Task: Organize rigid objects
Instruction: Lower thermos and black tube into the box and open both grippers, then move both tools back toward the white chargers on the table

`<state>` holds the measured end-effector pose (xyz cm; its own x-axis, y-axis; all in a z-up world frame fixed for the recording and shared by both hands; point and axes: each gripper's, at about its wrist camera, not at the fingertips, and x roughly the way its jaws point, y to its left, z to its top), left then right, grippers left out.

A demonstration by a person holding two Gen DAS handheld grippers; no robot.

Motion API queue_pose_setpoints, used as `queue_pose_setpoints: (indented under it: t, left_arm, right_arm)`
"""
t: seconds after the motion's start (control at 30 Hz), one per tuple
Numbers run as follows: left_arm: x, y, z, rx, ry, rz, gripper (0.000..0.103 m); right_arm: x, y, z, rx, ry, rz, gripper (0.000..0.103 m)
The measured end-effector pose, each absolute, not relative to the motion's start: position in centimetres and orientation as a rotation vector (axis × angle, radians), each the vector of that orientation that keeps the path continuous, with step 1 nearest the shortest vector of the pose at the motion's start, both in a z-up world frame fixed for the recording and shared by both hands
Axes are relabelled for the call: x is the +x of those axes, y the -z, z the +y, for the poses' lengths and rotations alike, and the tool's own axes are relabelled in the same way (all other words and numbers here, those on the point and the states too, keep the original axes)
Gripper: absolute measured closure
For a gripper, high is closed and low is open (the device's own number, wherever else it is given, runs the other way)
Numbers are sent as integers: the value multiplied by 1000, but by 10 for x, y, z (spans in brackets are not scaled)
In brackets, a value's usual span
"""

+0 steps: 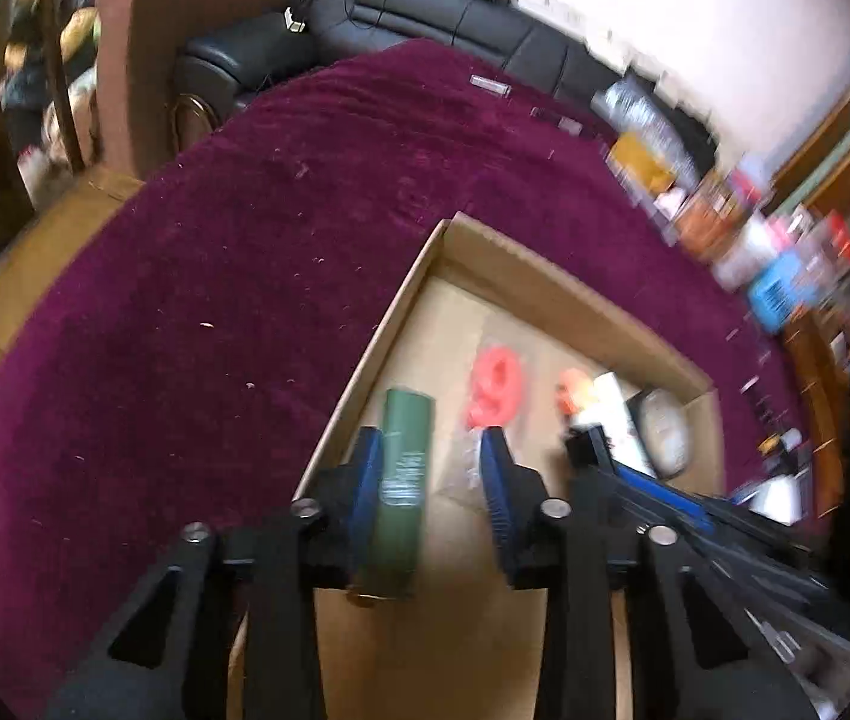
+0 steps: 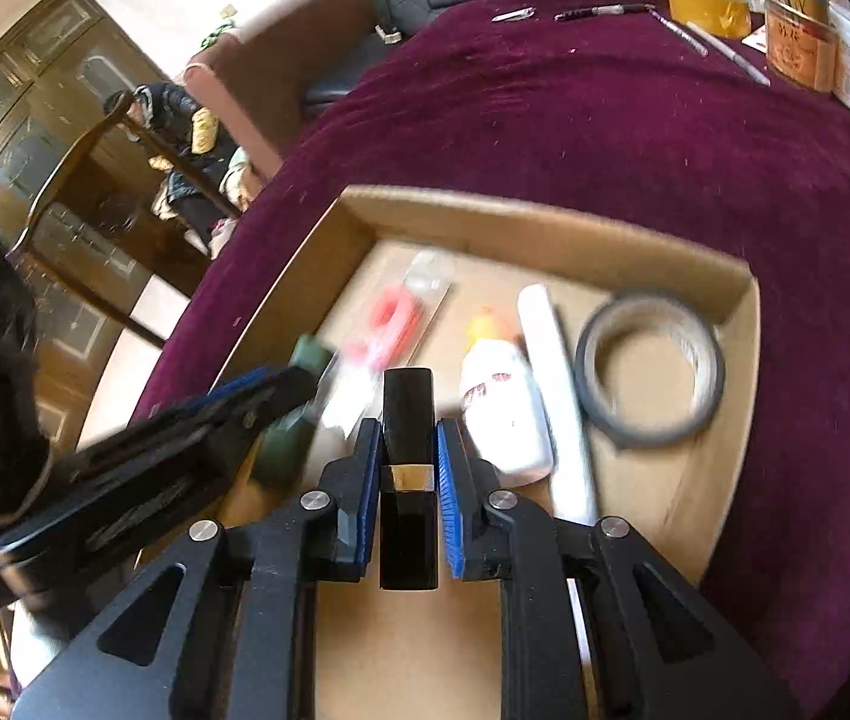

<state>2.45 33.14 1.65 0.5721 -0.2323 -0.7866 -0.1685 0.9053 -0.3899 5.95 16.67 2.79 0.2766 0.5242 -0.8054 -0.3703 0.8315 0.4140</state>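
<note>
An open cardboard box lies on the maroon cloth. My right gripper is shut on a black tube with a gold band and holds it over the box's near part. In the left wrist view, my left gripper hangs over the box's left side. A green tube leans on its left pad, and the right pad stands clear of the tube, so the gripper is open. In the box lie a pink item in a clear packet, a white orange-capped bottle, a white stick and a tape roll.
The maroon cloth covers the table around the box. Pens, a yellow box and tins lie at the far right. A black sofa and a brown armchair stand beyond the table, and a wooden chair to the left.
</note>
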Motion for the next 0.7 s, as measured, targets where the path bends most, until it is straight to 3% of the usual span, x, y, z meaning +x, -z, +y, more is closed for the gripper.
queue_pose_setpoints:
  t: [0.2, 0.27, 0.33, 0.4, 0.53, 0.6, 0.7]
  left_arm:
    - [21, -19, 327, -451, 49, 936, 54]
    - [20, -19, 315, -358, 23, 945, 53]
    - [22, -20, 307, -314, 8, 962, 47]
    - [20, -19, 302, -285, -17, 977, 46]
    - [11, -19, 304, -300, -15, 978, 43]
    - [6, -22, 313, -383, 54, 951, 35]
    - [1, -26, 322, -457, 101, 909, 35]
  right_arm:
    - [63, -42, 155, 232, -588, 1094, 84]
    - [54, -54, 139, 235, -568, 1049, 78]
    - [44, -66, 121, 214, -542, 989, 66]
    - [28, -79, 95, 185, -501, 926, 61]
    - [4, -88, 41, 176, -441, 873, 61]
    - [-13, -88, -2, 197, -385, 861, 60]
    - [-22, -84, -54, 230, -292, 862, 55]
